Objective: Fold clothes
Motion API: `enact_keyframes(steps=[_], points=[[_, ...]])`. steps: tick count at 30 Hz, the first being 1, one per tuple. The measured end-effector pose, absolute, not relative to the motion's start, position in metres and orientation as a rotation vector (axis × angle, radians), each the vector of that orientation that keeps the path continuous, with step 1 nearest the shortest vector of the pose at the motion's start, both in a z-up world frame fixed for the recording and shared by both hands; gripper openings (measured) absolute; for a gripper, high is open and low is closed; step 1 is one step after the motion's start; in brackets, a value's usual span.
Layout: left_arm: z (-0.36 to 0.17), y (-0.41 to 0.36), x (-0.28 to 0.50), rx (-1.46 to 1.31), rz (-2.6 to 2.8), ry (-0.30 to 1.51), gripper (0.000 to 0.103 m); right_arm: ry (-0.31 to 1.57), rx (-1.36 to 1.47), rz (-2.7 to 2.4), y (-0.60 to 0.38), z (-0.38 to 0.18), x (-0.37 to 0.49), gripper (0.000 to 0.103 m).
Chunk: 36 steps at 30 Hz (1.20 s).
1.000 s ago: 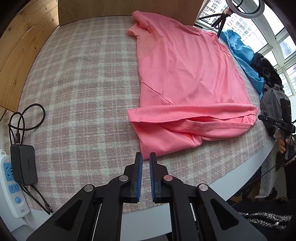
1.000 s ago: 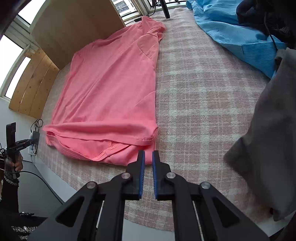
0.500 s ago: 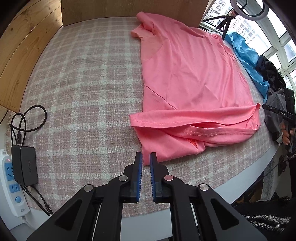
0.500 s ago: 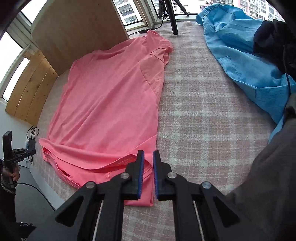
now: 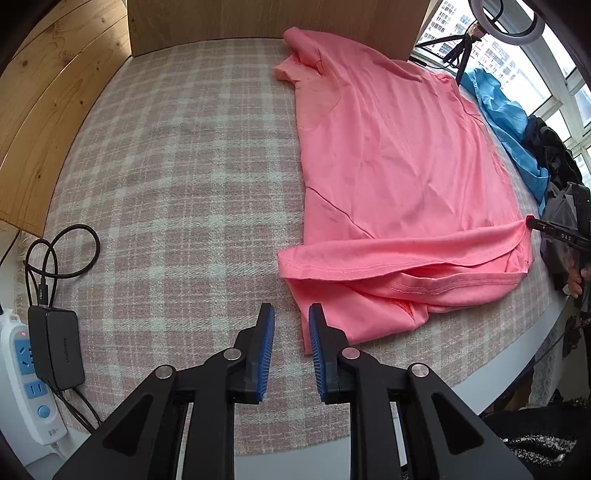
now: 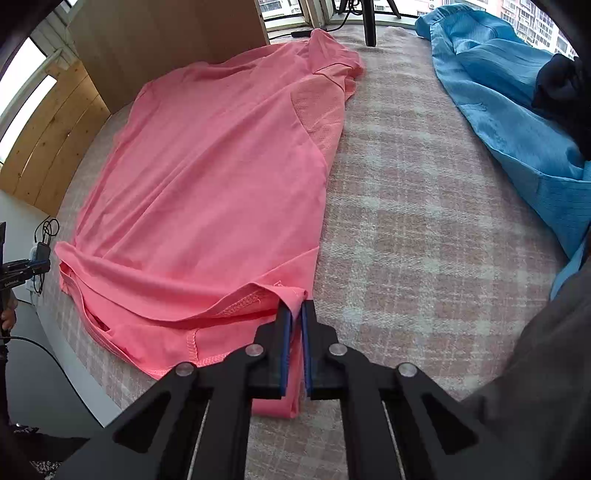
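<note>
Centrally, a pink T-shirt (image 5: 388,166) is lying flat on a bed (image 5: 177,184) covered in pink-and-white plaid, its hem end bunching into loose folds near the bed's front edge and its collar end reaching toward the wooden headboard panel (image 5: 258,18) at the far edge. A blue garment (image 6: 517,110) and dark clothes are lying along the bed's right edge, under the windows. Bare plaid is stretching wide to the shirt's left as far as the wooden wall, and a narrower bare strip is running between the shirt and the blue garment. At the front left corner a power strip (image 5: 22,373) and a black adapter (image 5: 57,347) with a coiled cable are resting. The right gripper (image 6: 294,317) is clamping the shirt's front right hem corner, pink cloth showing between its nearly closed jaws. The left gripper (image 5: 291,317) is hovering beside the front left hem corner, its jaws having just been opening, standing slightly apart with nothing between them.
</note>
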<state>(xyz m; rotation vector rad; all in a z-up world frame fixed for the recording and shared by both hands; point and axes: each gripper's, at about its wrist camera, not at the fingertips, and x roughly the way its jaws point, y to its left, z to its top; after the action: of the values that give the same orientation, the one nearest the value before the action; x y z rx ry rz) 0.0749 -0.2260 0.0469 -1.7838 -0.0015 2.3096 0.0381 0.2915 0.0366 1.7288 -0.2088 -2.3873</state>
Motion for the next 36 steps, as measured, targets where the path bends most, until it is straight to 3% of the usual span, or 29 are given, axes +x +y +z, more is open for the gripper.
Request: enact_keyframes(steps=[3, 8, 15, 23, 25, 27, 28, 29, 36], points=[[0.031, -0.213, 0.071, -1.811, 2.278, 0.112, 0.018, -0.213, 1.733, -2.382, 0.293, 0.038, 0.038, 0.006], [0.036, -0.219, 0.027, -1.779, 2.314, -0.133, 0.018, -0.214, 1.739, -2.388, 0.293, 0.036, 0.033, 0.006], [0.042, -0.23, 0.029, -1.804, 2.316, -0.049, 0.019, -0.248, 1.743, -2.407, 0.298, 0.036, 0.029, 0.006], [0.034, -0.201, 0.019, -1.852, 2.272, -0.114, 0.046, -0.249, 1.746, -2.393, 0.296, 0.038, 0.032, 0.006], [0.03, -0.195, 0.013, -1.884, 2.276, -0.095, 0.047, -0.24, 1.75, -2.391, 0.294, 0.038, 0.03, 0.006], [0.022, -0.187, 0.005, -1.925, 2.279, -0.074, 0.042, -0.24, 1.753, -2.389, 0.293, 0.038, 0.029, 0.006], [0.018, -0.186, 0.004, -1.949, 2.274, -0.07, 0.028, -0.238, 1.754, -2.388, 0.293, 0.038, 0.029, 0.006], [0.014, -0.185, 0.002, -1.971, 2.263, -0.075, 0.002, -0.236, 1.755, -2.389, 0.293, 0.037, 0.029, 0.006], [0.019, -0.19, 0.009, -1.953, 2.268, -0.082, 0.0, -0.241, 1.757, -2.386, 0.288, 0.035, 0.034, 0.006]])
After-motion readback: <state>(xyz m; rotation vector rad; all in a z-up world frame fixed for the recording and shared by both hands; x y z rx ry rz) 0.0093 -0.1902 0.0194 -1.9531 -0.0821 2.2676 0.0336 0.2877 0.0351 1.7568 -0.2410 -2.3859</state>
